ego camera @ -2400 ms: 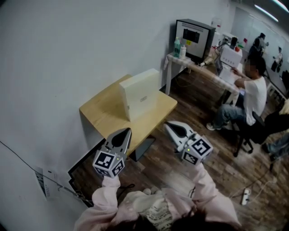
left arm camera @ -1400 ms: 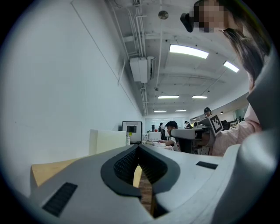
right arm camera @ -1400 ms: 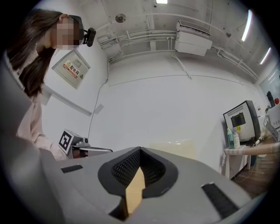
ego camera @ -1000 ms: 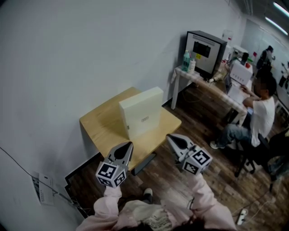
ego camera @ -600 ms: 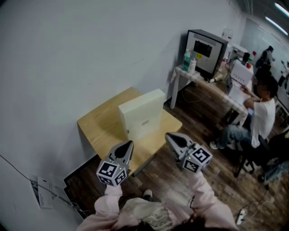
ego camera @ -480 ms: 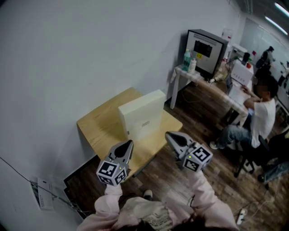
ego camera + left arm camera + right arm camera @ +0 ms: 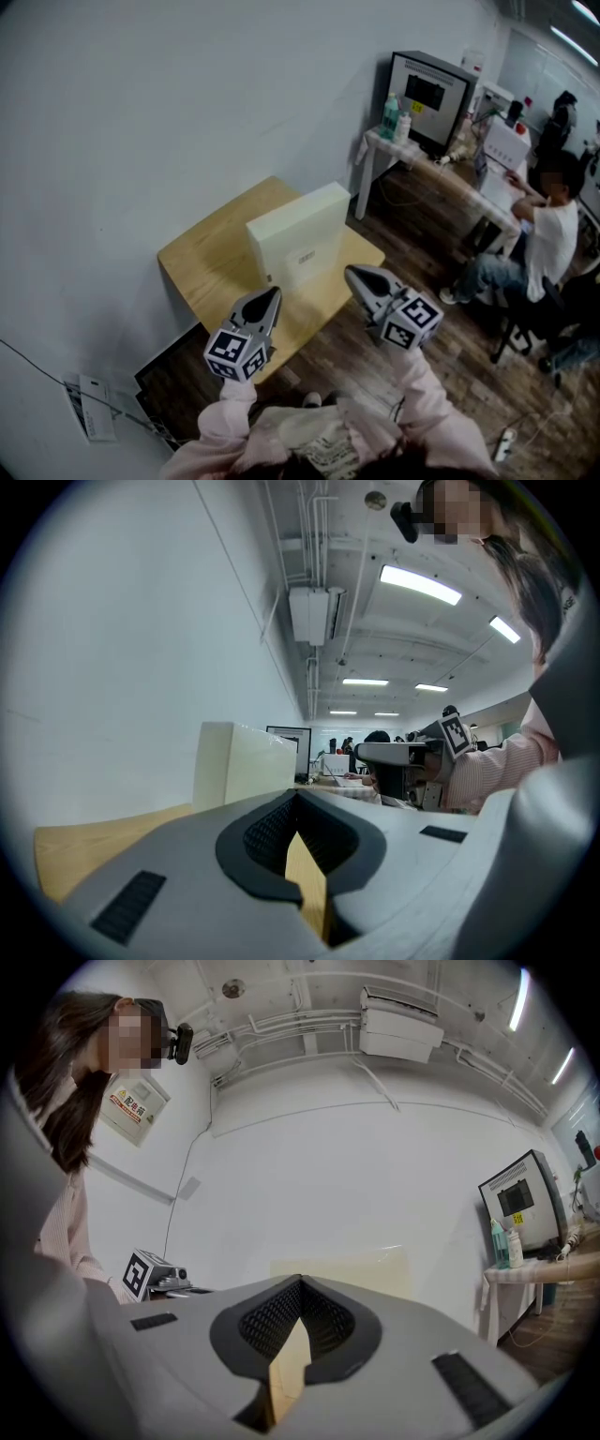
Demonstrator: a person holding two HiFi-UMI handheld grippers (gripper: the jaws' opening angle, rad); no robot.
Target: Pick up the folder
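Your left gripper [image 7: 271,294] and right gripper [image 7: 352,273] both have fingers closed, empty, short of the upright folder [image 7: 298,232]; bare bench [image 7: 200,265] lies left, toward the wall [image 7: 141,112].

Office, desks [image 7: 469,183], monitor [image 7: 429,89], seated worker [image 7: 539,230]

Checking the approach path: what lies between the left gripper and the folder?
Only bare wooden tabletop separates the left gripper from the upright folder; the head view shows it.
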